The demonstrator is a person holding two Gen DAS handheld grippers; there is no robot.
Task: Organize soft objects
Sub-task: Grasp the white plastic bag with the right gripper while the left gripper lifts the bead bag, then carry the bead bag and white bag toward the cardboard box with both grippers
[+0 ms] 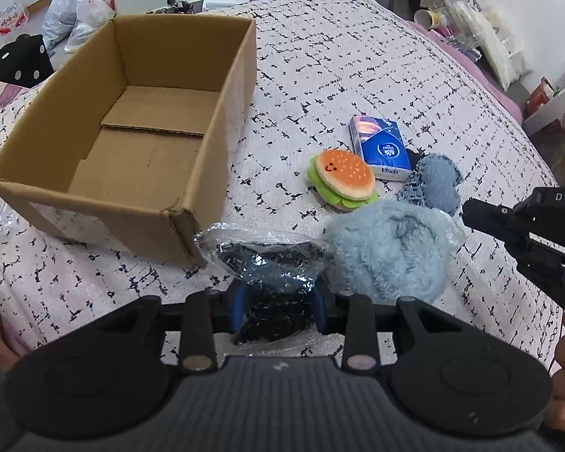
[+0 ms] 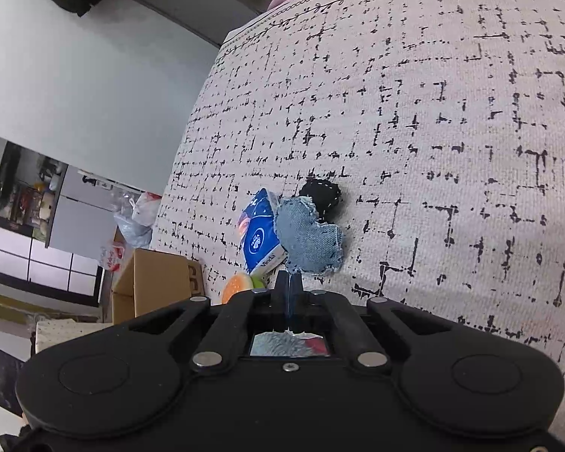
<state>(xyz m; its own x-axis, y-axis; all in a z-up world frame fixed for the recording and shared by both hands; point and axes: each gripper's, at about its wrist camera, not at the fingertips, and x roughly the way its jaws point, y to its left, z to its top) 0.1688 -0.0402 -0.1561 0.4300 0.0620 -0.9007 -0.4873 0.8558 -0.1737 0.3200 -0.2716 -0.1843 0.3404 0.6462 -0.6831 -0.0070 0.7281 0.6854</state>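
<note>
The left gripper pinches a clear plastic bag of dark sequinned fabric between its blue pads, jaws narrowed onto it, just near the front right corner of the open cardboard box on the patterned bedspread. To the right of the bag lies a fluffy pale-blue plush, with a burger toy, a blue tissue pack and a denim heart beyond it. The right gripper has its jaws pressed together with nothing between them, tips just short of the denim heart's near edge; a black heart lies behind it.
</note>
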